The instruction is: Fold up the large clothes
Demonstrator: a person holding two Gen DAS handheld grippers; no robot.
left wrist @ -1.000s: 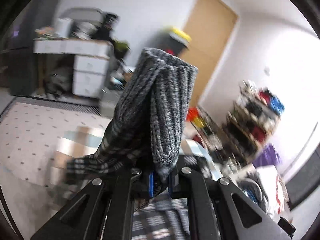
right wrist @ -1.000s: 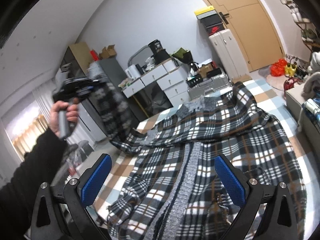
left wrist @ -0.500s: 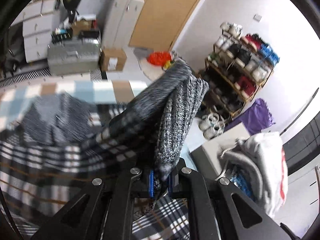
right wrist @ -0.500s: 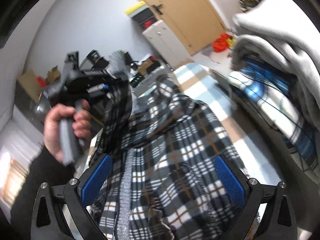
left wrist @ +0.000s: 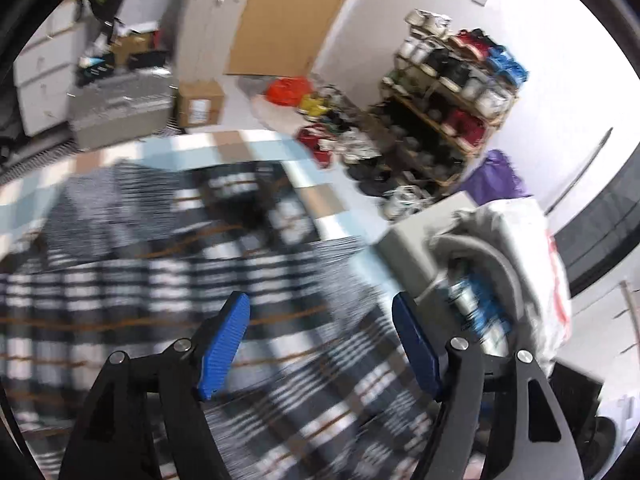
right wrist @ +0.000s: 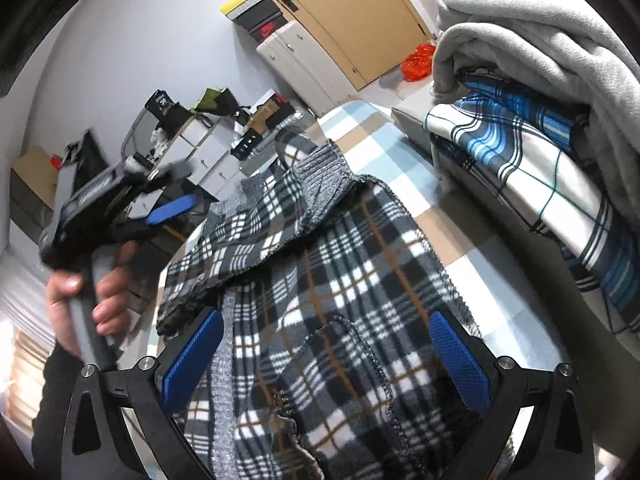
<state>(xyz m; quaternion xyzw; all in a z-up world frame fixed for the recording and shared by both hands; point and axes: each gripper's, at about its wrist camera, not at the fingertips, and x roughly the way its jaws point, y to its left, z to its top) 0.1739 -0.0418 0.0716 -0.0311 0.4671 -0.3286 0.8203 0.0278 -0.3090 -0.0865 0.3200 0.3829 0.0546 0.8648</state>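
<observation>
1. In my left wrist view, the left gripper [left wrist: 320, 340] sits at the bottom of the frame with its two blue pads spread wide and nothing between them; it is released.
2. Beneath it, filling the lower left and centre of that frame, lies the plaid jacket [left wrist: 160, 280], blurred by motion.
3. The checked sheet [left wrist: 224, 146] shows as a pale blue and tan band above the jacket, in the middle of the frame.
4. At upper right I see a shoe rack [left wrist: 448, 92] against the white wall, and at right a pile of clothes [left wrist: 500, 264].
5. In my right wrist view, the right gripper [right wrist: 326, 358] is at the bottom of the frame, its blue pads far apart; it is open and grasps nothing.
6. The plaid jacket [right wrist: 340, 280] fills the centre and bottom of this frame, spread on the checked sheet [right wrist: 452, 232]. A sleeve with a grey ribbed cuff [right wrist: 322, 172] lies folded across the body, the cuff pointing toward the upper centre.
7. At left of the frame my left hand [right wrist: 90, 292] grips the handle of the left gripper [right wrist: 168, 192], which is raised beside the jacket's left edge, one blue pad visible.
8. The pile of clothes [right wrist: 540, 120] fills the upper right, a grey garment lying on a blue plaid one.
</observation>
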